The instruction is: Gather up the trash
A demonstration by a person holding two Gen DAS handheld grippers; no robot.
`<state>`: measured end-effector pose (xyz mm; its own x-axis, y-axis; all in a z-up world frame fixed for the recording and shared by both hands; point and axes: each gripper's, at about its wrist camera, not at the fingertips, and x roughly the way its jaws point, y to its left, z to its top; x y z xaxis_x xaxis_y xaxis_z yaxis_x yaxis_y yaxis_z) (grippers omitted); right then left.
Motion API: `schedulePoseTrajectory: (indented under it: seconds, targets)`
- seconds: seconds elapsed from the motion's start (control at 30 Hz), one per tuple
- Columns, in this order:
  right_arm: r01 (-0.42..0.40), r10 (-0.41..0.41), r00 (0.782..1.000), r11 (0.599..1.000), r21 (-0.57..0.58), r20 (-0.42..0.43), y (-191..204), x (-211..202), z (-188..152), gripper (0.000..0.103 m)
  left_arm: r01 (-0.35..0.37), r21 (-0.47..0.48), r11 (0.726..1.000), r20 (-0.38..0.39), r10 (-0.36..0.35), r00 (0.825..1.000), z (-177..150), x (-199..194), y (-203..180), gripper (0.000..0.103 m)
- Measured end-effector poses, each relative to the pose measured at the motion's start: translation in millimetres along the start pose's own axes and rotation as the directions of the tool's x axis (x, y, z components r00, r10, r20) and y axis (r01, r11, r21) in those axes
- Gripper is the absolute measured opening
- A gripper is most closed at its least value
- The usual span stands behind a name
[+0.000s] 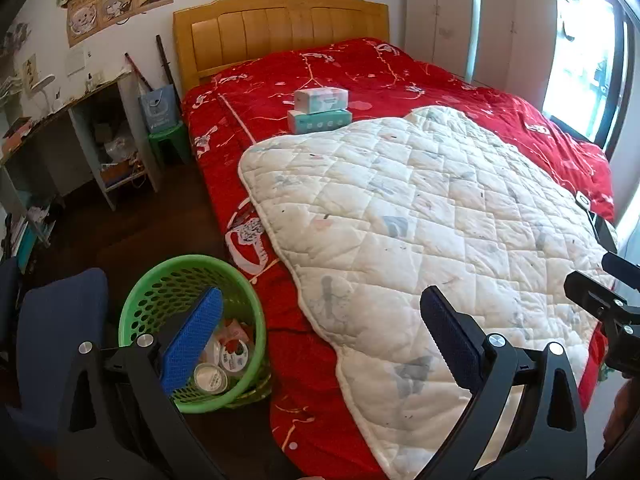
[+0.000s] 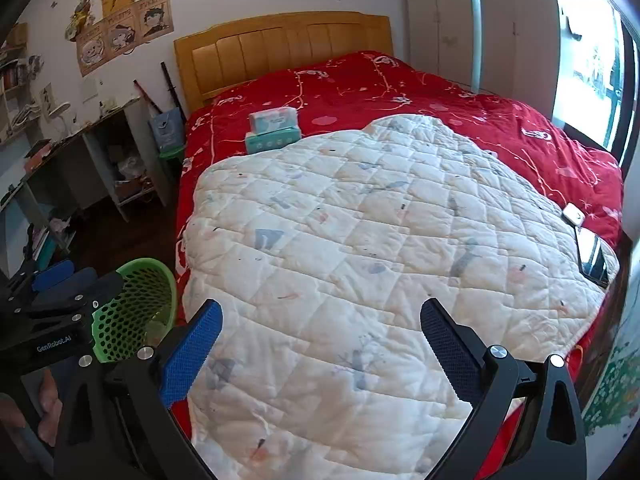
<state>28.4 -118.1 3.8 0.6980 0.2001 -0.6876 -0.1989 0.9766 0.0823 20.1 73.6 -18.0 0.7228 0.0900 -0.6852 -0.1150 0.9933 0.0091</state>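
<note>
The left claw is spread wide and holds nothing; its left finger pad overlaps the green basket in the left wrist view, and its right finger lies over the white quilt. The right claw is likewise spread and empty, with both fingers above the quilt near the foot of the bed.

The basket stands on the dark floor just beside the bed's left edge, touching or nearly touching the hanging red cover. Collected trash, round lids or cups and wrappers, lies in the basket's bottom. The quilt surface between the claws carries no loose items.

A floor strip runs between the bed and the bench along the left wall. A blue chair stands just left of the basket and narrows that strip. Two tissue packs are stacked on the red cover at the quilt's far edge, well apart from both claws.

The left wrist view alone shows the basket contents and the chair. The right wrist view alone shows a phone and a small white device at the quilt's right edge, and the left claw body in front of the basket rim.
</note>
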Motion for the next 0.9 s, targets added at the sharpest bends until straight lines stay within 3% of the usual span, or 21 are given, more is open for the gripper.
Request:
schedulePoseTrajectory:
  seconds: [0.9]
  targets:
    - [0.057,-0.058,0.998,0.998,0.040,0.027,-27,-20,-7,0.096,0.027,0.052,0.998,0.040,-0.029,0.999,6,-15,-35,0.098]
